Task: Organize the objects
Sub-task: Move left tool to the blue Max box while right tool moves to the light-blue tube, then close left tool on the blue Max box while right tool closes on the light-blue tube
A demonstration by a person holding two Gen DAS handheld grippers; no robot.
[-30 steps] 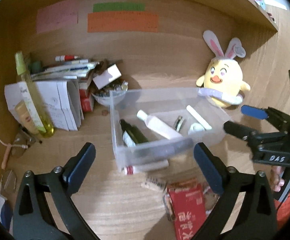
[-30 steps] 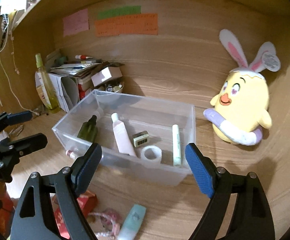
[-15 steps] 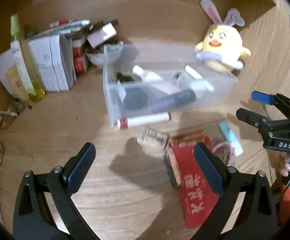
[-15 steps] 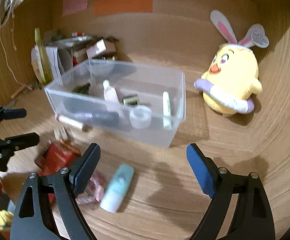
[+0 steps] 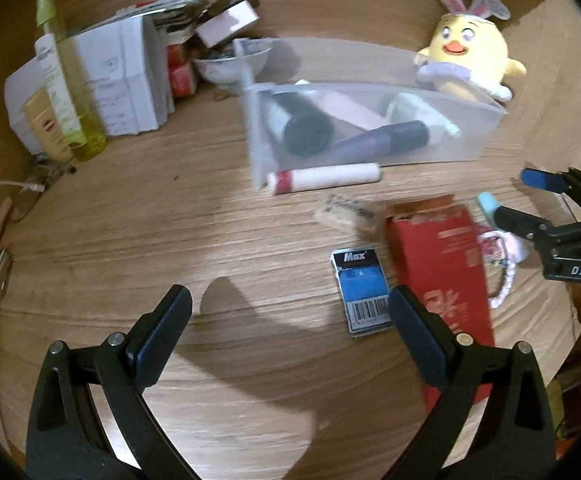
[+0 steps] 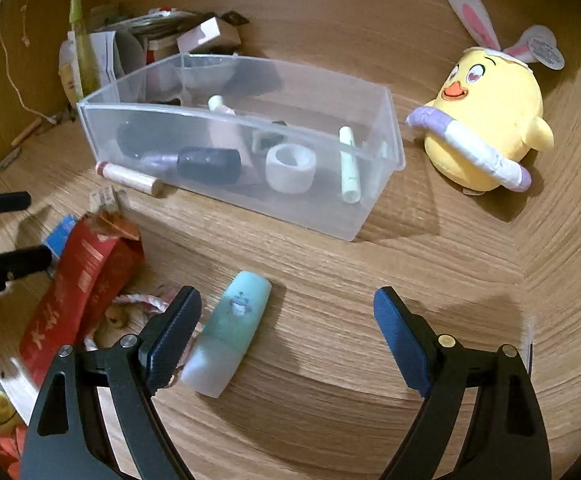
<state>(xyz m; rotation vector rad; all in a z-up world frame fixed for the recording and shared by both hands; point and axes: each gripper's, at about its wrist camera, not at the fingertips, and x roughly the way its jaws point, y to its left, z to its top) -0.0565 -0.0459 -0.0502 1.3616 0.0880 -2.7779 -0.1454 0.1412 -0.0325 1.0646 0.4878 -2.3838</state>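
A clear plastic bin [image 6: 386,136] [image 5: 486,132] holds bottles, a tape roll and tubes. In front of it on the wooden desk lie a white tube with a red cap [image 5: 322,177], a small blue Max box [image 5: 361,291], a red packet [image 5: 438,256] [image 6: 78,280], a pink hair tie [image 5: 504,256] and a mint-green tube [image 6: 230,332]. My left gripper [image 5: 290,332] is open above bare desk, left of the blue box. My right gripper [image 6: 286,332] is open and empty, its left finger beside the mint tube; it also shows in the left wrist view [image 5: 530,200].
A yellow chick plush [image 6: 486,128] [image 5: 470,56] sits right of the bin. Boxes, papers, a bowl and a yellow-green bottle [image 5: 66,80] crowd the back left corner. Wooden walls close the back and right sides.
Both grippers have pulled back and tilted down from the bin. The loose items in front of the bin have come into view. Both stay open.
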